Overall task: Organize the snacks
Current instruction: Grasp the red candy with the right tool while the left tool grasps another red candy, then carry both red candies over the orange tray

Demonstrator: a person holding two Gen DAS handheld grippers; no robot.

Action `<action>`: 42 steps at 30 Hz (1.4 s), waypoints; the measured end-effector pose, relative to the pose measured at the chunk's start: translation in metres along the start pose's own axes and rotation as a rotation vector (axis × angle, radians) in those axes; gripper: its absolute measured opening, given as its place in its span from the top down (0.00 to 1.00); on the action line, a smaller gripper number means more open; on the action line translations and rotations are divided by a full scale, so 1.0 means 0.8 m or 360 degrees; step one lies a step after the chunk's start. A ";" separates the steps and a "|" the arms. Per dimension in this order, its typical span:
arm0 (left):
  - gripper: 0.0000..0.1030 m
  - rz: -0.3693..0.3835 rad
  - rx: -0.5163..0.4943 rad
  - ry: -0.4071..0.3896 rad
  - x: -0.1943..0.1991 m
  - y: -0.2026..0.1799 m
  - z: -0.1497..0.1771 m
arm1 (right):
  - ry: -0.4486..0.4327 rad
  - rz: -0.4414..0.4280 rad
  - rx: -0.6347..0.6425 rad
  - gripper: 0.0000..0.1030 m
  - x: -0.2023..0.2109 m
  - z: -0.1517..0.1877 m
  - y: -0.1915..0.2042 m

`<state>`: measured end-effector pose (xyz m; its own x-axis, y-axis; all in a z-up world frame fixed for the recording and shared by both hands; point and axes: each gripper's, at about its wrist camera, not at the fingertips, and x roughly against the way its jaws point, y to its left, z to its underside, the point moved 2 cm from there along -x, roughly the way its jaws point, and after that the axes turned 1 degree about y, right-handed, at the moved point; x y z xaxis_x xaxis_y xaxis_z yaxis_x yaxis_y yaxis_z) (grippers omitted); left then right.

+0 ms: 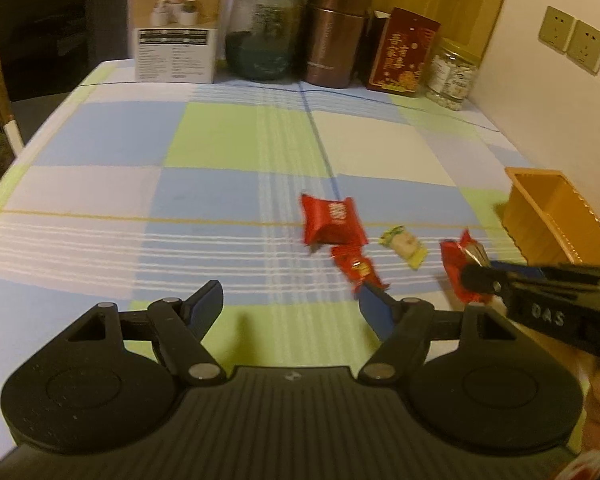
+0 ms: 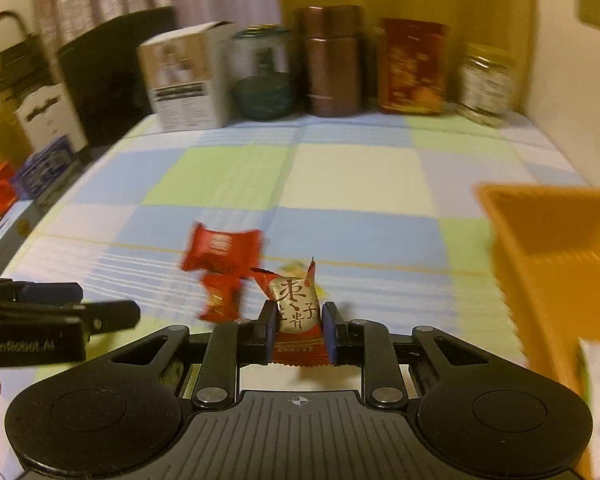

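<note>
My right gripper (image 2: 299, 332) is shut on a red and gold date snack packet (image 2: 298, 320), held a little above the cloth; it also shows in the left wrist view (image 1: 458, 268). My left gripper (image 1: 290, 306) is open and empty, just short of the loose snacks. On the checked tablecloth lie a large red packet (image 1: 332, 220), a smaller red packet (image 1: 358, 268) and a yellow-green candy (image 1: 406, 246). The orange tray (image 2: 548, 248) stands to the right; a white-green packet (image 2: 598, 384) lies at its near end.
A white carton (image 1: 176, 26), a glass jar (image 1: 264, 32), a brown canister (image 1: 336, 32), a red box (image 1: 404, 52) and a plastic jar (image 1: 452, 76) line the table's far edge. The wall is on the right. Boxes and bags stand beyond the left edge (image 2: 40, 160).
</note>
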<state>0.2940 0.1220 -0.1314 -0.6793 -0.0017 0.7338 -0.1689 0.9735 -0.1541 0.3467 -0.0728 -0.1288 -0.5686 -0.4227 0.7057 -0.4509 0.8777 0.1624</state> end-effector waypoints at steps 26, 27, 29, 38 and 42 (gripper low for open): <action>0.81 0.0024 -0.0165 0.0001 -0.065 -0.053 0.003 | 0.0028 0.0056 -0.0132 0.77 -0.003 0.005 -0.036; 0.81 0.0022 -0.0165 0.0003 -0.061 -0.051 0.006 | 0.0027 0.0054 -0.0133 0.77 -0.002 0.005 -0.036; 0.81 0.0021 -0.0155 0.0016 -0.053 -0.047 0.011 | 0.0024 0.0054 -0.0129 0.77 -0.001 0.006 -0.034; 0.81 0.0014 -0.0098 0.0015 0.000 -0.038 0.032 | -0.0058 0.0011 -0.0140 0.77 0.026 0.011 -0.019; 0.81 0.0010 -0.0068 0.0006 0.026 -0.037 0.041 | -0.0104 -0.0003 -0.0203 0.77 0.051 0.016 -0.010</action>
<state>0.2617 0.0855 -0.1329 -0.6778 0.0054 0.7352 -0.1336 0.9824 -0.1305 0.3184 -0.1003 -0.1100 -0.6132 -0.4345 0.6597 -0.3631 0.8967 0.2532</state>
